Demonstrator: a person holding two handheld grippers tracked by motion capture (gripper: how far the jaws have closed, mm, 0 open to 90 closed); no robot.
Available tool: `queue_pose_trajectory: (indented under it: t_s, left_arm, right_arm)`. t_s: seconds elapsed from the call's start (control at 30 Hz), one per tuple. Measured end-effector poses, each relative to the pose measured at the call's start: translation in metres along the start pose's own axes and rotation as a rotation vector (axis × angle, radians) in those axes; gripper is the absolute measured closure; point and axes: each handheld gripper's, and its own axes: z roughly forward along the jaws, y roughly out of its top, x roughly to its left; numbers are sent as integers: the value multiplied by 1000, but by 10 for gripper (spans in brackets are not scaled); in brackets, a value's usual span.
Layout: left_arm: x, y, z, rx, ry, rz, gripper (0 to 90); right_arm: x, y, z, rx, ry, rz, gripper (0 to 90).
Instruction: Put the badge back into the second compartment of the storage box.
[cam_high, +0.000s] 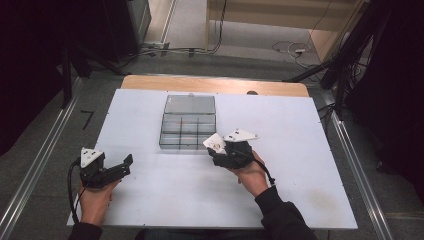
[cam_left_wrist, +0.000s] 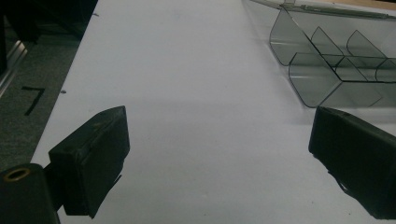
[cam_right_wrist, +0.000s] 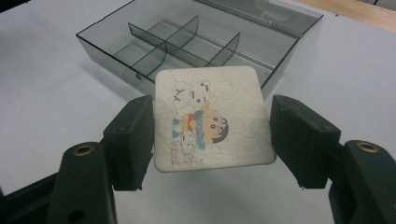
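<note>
My right gripper (cam_high: 220, 150) is shut on a white square card (cam_high: 214, 142) with rounded corners, just off the near right corner of a clear grey compartment box (cam_high: 188, 131). In the right gripper view the card (cam_right_wrist: 233, 88) shows a printed cartoon figure. The jaws of the gripper (cam_right_wrist: 212, 103) press on its left and right edges, and the open box (cam_right_wrist: 187, 37) lies behind with its dividers bare. My left gripper (cam_high: 122, 167) rests low at the board's left side, held in a hand. Its jaws (cam_left_wrist: 217, 121) stand wide apart with nothing between them.
A white board (cam_high: 300, 150) covers the wooden table. The box's lid (cam_high: 190, 104) lies flat and open on its far side. In the left gripper view the box (cam_left_wrist: 322, 70) sits ahead to the right. Metal rails and cables run along the floor at both sides.
</note>
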Motion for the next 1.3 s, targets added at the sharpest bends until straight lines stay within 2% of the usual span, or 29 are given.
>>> queue_pose_trajectory:
  t_s: [0.47,0.9,1.3]
  left_arm:
    - [1,0,1,1,-6,-2,56]
    - [0,1,0,-2,-9,-2,56]
    - [1,0,2,1,-18,-2,56]
  right_arm:
    - [9,21,25,7,1,-11,312]
    - [8,29,49,28,-18,-8,311]
    - [9,47,72,24,-22,-3,312]
